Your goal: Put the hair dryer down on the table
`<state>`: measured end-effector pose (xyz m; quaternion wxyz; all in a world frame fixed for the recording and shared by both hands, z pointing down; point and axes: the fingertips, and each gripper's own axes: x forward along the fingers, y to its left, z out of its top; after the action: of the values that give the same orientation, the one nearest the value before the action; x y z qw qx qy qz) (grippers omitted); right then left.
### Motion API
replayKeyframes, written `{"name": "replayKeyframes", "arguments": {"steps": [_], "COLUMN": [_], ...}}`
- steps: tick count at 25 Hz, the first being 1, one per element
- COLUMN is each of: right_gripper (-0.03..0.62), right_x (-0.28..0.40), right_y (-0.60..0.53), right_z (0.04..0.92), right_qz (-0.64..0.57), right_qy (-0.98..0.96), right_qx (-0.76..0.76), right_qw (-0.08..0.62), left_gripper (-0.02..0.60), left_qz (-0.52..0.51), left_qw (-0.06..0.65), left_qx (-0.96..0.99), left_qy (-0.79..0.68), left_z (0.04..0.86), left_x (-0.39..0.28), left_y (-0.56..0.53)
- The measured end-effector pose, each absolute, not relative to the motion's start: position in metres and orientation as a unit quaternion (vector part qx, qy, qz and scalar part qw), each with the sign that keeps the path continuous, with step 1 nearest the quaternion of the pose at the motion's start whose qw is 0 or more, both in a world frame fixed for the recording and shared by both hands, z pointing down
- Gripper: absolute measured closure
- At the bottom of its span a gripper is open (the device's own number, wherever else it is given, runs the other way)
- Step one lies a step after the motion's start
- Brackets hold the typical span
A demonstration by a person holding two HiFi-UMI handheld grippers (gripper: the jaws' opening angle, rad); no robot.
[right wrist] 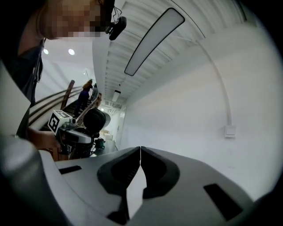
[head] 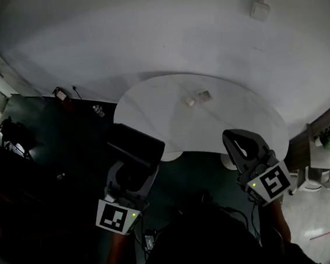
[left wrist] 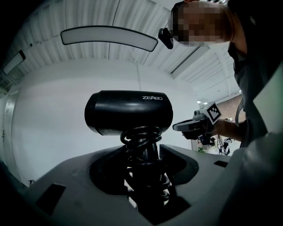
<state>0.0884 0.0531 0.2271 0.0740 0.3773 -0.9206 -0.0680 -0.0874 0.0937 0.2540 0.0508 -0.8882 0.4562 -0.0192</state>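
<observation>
A black hair dryer (head: 135, 145) stands upright in my left gripper (head: 133, 171), just off the near left edge of the round white table (head: 228, 122). In the left gripper view its barrel (left wrist: 128, 112) lies crosswise above the jaws. Its handle, wound with its coiled cord (left wrist: 142, 154), is clamped between them, so my left gripper (left wrist: 143, 164) is shut on it. My right gripper (head: 240, 141) hovers over the table's near right edge. Its jaws meet at the tips with nothing between them (right wrist: 140, 150). Each gripper view shows the other gripper (left wrist: 194, 126) (right wrist: 75, 132) level beside it.
Two small items, a white lump (head: 190, 101) and a flat packet (head: 204, 95), lie near the table's middle. A white wall with a switch box (head: 259, 9) stands behind it. Furniture and a plant (head: 327, 141) are at the right, and clutter sits on the dark floor (head: 61, 95) at the left.
</observation>
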Motion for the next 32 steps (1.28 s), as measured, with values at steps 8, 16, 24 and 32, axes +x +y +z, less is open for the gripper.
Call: {"name": "replayKeyframes", "arguments": {"steps": [8, 16, 24, 32], "right_gripper": [0.586, 0.586, 0.586, 0.586], "right_x": [0.116, 0.143, 0.137, 0.107], "right_y": [0.002, -0.028, -0.04, -0.051], "right_z": [0.231, 0.236, 0.24, 0.234], "right_qz": [-0.059, -0.056, -0.045, -0.046], "right_qy": [-0.94, -0.949, -0.944, -0.924], "right_qx": [0.332, 0.307, 0.323, 0.375], "right_qw": [0.057, 0.049, 0.053, 0.064], "left_gripper": [0.364, 0.364, 0.364, 0.364], "left_qz": [-0.017, -0.033, -0.035, -0.022], "left_qw": [0.055, 0.055, 0.053, 0.049], "left_qx": [-0.866, -0.852, -0.863, -0.888], "left_qy": [0.497, 0.52, 0.501, 0.457], "left_z": [0.246, 0.251, 0.252, 0.249], "left_x": [-0.061, -0.03, -0.035, -0.073], "left_y": [0.062, 0.042, 0.021, -0.01]}}
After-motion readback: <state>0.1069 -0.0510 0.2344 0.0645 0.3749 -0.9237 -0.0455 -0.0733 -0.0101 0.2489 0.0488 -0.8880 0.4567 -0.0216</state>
